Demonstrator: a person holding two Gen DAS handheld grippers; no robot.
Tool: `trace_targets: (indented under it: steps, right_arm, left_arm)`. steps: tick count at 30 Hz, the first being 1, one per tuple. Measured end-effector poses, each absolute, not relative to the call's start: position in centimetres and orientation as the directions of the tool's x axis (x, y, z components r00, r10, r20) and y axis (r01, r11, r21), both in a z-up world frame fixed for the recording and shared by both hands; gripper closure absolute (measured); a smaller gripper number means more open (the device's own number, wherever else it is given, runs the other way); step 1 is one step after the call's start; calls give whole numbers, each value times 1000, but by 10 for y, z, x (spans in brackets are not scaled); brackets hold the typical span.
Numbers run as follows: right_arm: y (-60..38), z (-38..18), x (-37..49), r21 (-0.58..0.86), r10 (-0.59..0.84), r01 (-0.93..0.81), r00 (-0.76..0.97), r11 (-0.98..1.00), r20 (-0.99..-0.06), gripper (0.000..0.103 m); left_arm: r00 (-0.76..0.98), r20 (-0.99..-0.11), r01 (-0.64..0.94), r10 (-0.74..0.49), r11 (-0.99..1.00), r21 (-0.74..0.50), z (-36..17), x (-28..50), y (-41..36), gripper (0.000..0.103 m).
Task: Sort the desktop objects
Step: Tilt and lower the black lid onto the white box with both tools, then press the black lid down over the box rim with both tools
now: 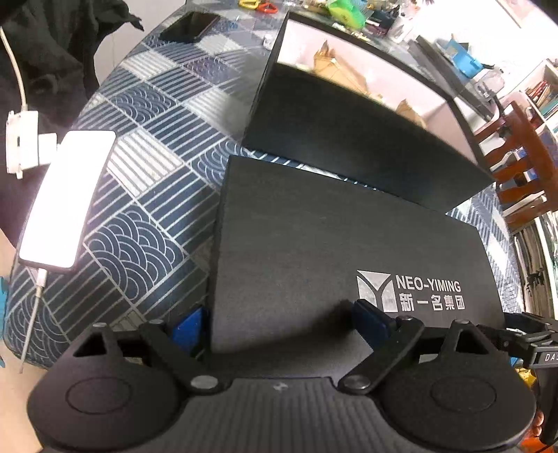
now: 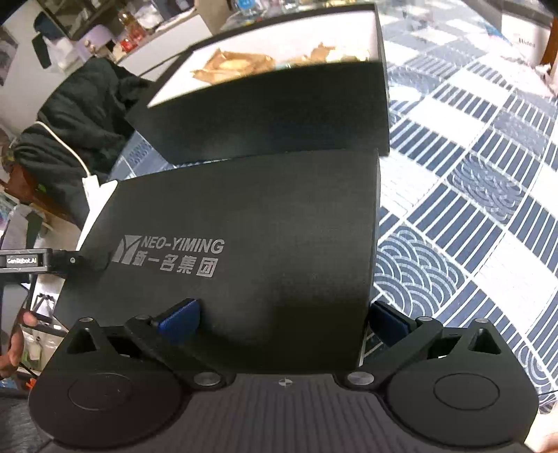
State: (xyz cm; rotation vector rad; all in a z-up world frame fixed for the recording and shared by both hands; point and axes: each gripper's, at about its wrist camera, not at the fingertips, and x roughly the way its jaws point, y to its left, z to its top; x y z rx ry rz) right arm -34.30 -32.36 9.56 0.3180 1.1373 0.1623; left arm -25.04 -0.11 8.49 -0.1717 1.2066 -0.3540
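A black box lid (image 1: 331,251) printed NEO-YIMING lies in front of an open black box (image 1: 348,139) with a white inside holding crumpled brown paper (image 1: 334,66). My left gripper (image 1: 279,324) straddles the lid's left near corner: one blue finger is outside the left edge, the other rests on top. My right gripper (image 2: 282,317) straddles the lid's (image 2: 251,244) right near corner the same way. The box (image 2: 279,115) sits just behind. Both grippers stand wide and bear on the lid; whether they clamp it is unclear.
A lit white phone (image 1: 66,198) on a cable lies left on the blue patterned tablecloth (image 1: 157,195). A dark phone (image 1: 190,26) lies far left. Clutter lines the far edge. A black jacket (image 2: 80,115) and a wooden chair (image 1: 519,153) flank the table.
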Motion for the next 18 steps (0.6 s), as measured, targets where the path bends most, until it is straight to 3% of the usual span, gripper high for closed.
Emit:
trace_targets:
  steps: [18]
  right_arm:
    - [-313, 162, -356, 308, 274, -22, 523, 951, -807, 0]
  left_arm:
    - [417, -827, 217, -378, 925, -313, 153, -267, 10, 0]
